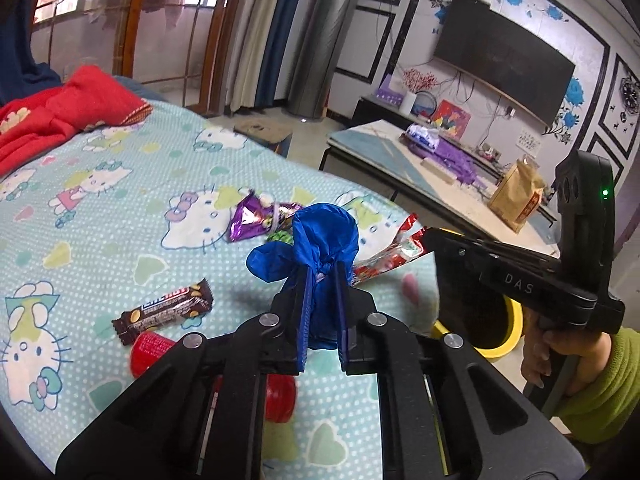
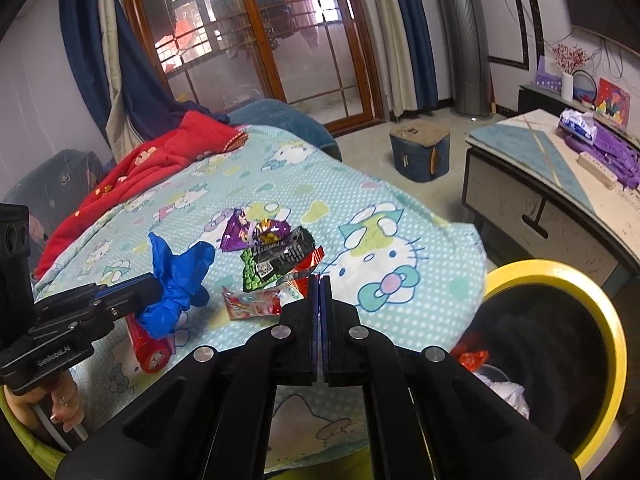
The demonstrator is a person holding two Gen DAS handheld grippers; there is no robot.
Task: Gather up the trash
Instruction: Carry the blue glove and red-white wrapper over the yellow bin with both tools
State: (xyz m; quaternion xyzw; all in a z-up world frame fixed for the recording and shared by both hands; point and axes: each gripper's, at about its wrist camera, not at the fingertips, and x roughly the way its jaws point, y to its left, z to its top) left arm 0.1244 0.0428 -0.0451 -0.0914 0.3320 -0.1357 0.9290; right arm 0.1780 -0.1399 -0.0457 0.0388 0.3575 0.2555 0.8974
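My left gripper (image 1: 322, 276) is shut on a crumpled blue glove (image 1: 320, 236), held just above the cartoon-cat bedsheet (image 1: 120, 200); the right wrist view shows that glove (image 2: 180, 276) from the side. My right gripper (image 2: 319, 280) has its jaws pressed together on the edge of a red-and-white wrapper (image 2: 256, 302), which hangs lifted from its tip (image 1: 392, 256). On the sheet lie a purple wrapper (image 1: 256, 220), a black-and-green wrapper (image 2: 276, 260), a brown chocolate bar wrapper (image 1: 164, 310) and a red tube (image 2: 148, 344).
A black bin with a yellow rim (image 2: 600, 304) stands at the bed's right edge, with trash inside. A red quilt (image 1: 60, 112) lies at the bed's far end. A low table (image 2: 520, 184) and a small stool (image 2: 420, 152) stand on the floor beyond.
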